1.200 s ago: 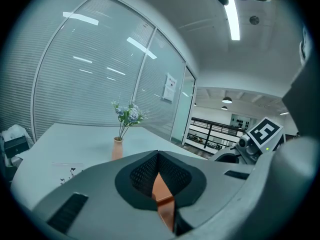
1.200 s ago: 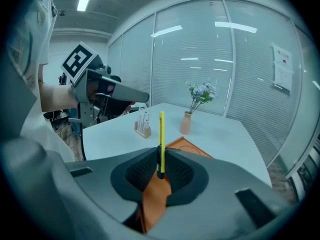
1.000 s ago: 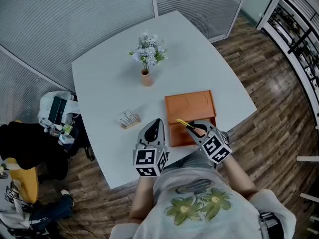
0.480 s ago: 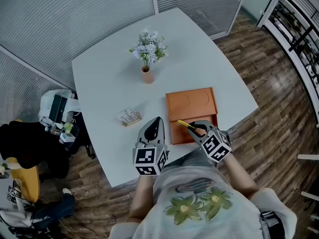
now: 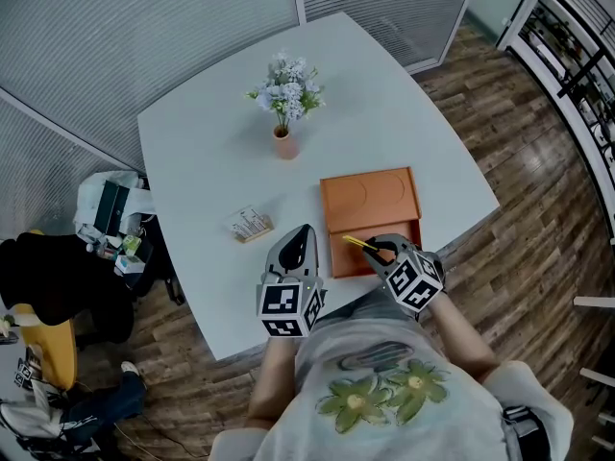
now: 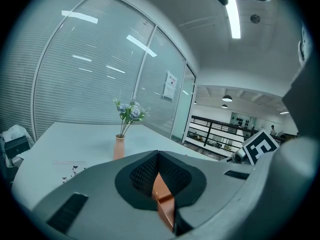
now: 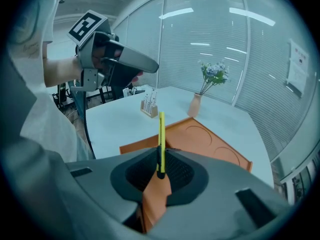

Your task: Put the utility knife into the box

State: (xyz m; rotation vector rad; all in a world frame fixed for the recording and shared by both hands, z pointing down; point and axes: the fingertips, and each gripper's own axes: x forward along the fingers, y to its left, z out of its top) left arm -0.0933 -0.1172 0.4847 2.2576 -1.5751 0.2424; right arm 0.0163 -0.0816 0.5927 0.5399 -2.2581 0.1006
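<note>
The orange box [image 5: 370,200] lies open on the white table [image 5: 211,161], near its front edge. My right gripper [image 5: 384,252] hovers over the box's near compartment, shut on the yellow utility knife [image 5: 356,244]. In the right gripper view the knife [image 7: 161,136] sticks out forward from the right gripper [image 7: 160,176], above the box [image 7: 210,146]. My left gripper [image 5: 298,243] is just left of the box, shut and holding nothing. Through the narrow slit of the left gripper [image 6: 159,184] only a strip of the box [image 6: 162,196] shows.
A small vase of pale flowers [image 5: 283,113] stands at the middle of the table. A little card holder [image 5: 250,227] sits left of the box. Bags and clutter [image 5: 106,224] lie on the floor beyond the table's left edge. The person's torso is close to the front edge.
My right gripper with the knife has drawn slightly back toward the box's near edge. The left gripper has stayed in place.
</note>
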